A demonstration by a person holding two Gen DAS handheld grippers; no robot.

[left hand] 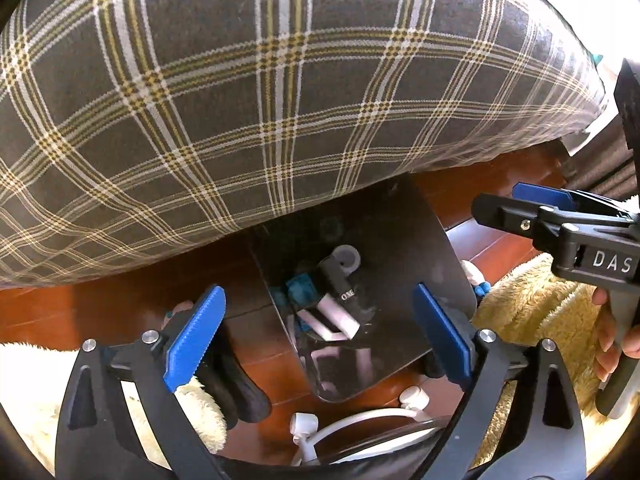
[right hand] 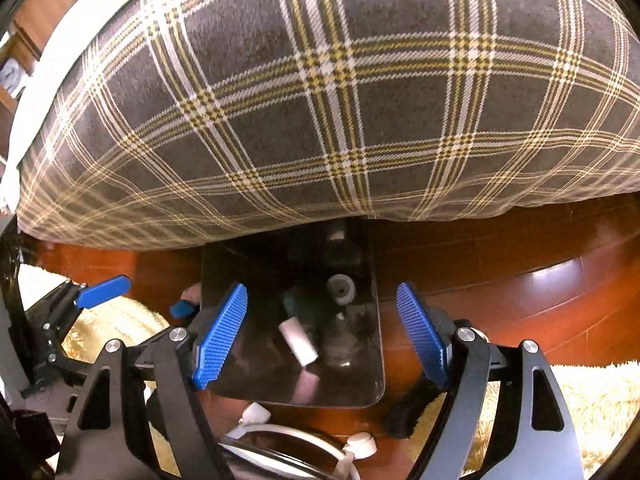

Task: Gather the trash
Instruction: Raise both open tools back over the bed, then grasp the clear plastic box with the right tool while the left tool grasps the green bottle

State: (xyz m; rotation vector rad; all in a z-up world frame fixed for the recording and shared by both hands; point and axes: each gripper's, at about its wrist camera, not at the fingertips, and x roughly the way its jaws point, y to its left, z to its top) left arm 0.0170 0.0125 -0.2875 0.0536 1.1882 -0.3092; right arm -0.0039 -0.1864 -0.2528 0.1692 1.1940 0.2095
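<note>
Gripper (left hand: 320,332) above littered bin (left hand: 400,216)

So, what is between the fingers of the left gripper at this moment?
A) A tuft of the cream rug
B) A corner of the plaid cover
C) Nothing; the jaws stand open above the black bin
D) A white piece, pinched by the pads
C: the left gripper has its blue pads wide apart with nothing pressed between them, and the black bin with the trash lies below.

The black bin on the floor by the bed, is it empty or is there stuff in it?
Not empty. The black bin holds a white piece, a grey roll and something blue.
</note>
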